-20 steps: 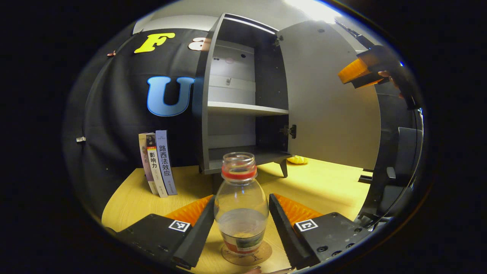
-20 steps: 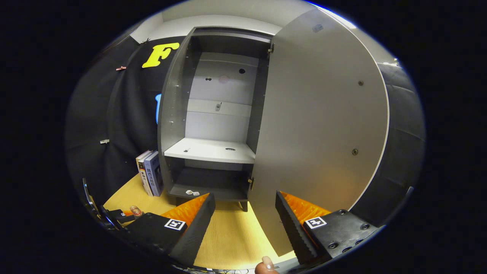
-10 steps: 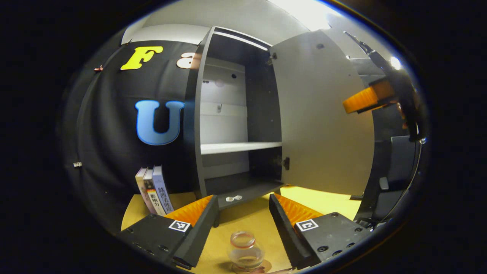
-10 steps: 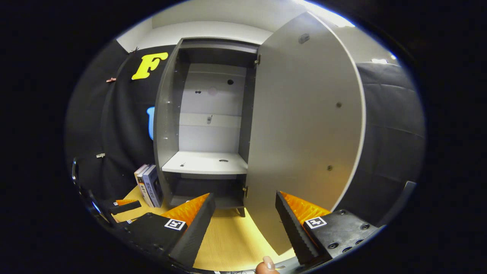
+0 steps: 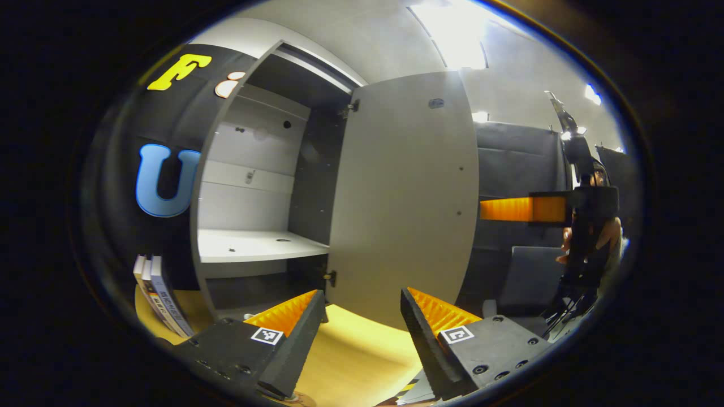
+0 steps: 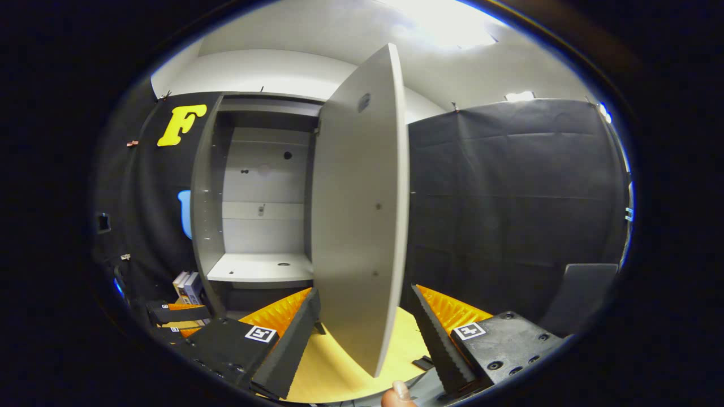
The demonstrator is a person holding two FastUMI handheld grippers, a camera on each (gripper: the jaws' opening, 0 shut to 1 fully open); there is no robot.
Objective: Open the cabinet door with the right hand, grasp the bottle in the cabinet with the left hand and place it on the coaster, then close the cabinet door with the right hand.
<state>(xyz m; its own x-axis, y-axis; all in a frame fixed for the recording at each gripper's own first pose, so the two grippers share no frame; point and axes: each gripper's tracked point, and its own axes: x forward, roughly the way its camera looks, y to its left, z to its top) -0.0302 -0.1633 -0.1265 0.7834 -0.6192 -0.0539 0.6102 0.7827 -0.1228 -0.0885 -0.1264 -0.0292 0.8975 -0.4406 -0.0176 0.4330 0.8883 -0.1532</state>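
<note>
Both grippers, left gripper (image 5: 357, 333) and right gripper (image 6: 362, 333), hang spread and empty. Since a second ago the left has lifted off the bottle, left below on its coaster (image 5: 300, 400). Only swinging the cabinet door (image 6: 362, 226) shut remains.

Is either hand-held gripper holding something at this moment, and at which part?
Nothing is held. The left hand-held gripper is open over the table, and the right hand-held gripper is open around the cabinet door edge without pressing it.

grey cabinet door (image 6: 362, 215) — swung open, upright
</note>
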